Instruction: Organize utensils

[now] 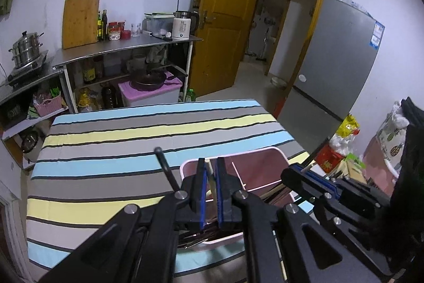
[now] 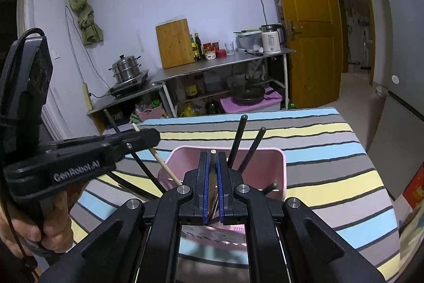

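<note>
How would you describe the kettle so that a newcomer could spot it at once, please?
Find the yellow door, then the steel counter running left from it. The kettle stands at the counter's end nearest the door. It is the only white, upright jug there, with a dark handle; a clear box stands beside it.

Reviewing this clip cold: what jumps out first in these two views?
The striped tablecloth fills the middle of both views, with a pink basket on it near the grippers and dark utensil handles sticking up out of it. The left gripper is shut on a pale wooden stick and the right gripper on a thin metal utensil, both over the basket. Behind stands a steel counter beside an open yellow door.
</note>
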Demonstrator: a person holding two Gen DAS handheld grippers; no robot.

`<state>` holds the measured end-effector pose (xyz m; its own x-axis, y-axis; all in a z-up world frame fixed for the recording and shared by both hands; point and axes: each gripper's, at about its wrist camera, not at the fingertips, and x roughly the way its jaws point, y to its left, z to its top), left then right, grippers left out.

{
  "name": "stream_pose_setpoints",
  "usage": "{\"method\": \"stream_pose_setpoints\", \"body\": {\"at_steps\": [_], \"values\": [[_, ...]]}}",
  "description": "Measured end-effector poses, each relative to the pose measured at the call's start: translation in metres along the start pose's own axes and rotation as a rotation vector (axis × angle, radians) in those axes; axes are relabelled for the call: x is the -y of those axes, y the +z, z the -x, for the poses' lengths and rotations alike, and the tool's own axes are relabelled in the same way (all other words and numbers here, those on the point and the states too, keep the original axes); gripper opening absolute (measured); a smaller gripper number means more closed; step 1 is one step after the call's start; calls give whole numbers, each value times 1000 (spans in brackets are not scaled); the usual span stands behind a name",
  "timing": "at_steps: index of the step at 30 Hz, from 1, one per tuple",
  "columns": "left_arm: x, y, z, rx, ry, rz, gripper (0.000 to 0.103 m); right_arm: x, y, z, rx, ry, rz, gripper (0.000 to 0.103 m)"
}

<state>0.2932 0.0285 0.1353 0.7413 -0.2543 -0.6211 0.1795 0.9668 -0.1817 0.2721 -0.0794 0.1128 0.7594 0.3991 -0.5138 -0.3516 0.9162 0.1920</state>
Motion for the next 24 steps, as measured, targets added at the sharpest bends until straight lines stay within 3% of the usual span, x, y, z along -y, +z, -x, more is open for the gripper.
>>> {"method": "stream_pose_setpoints", "body": {"at_steps": [8,10,17,21,24], "values": [[1,2,8,6,-19,25,16,-1,7,8,-2,11,-2,6],[1,3,13,16,-22,26,17,-1,9,16,13,19,1,16],[6,4,37,49,-32,12,24,0,11,44,50,11,-2,16],[7,3,52,73,-17,0,36,2,8,61,61,0,-10,17],[6,2,64,86,-17,5,38,3,6,73,65,-7,-14,17]]}}
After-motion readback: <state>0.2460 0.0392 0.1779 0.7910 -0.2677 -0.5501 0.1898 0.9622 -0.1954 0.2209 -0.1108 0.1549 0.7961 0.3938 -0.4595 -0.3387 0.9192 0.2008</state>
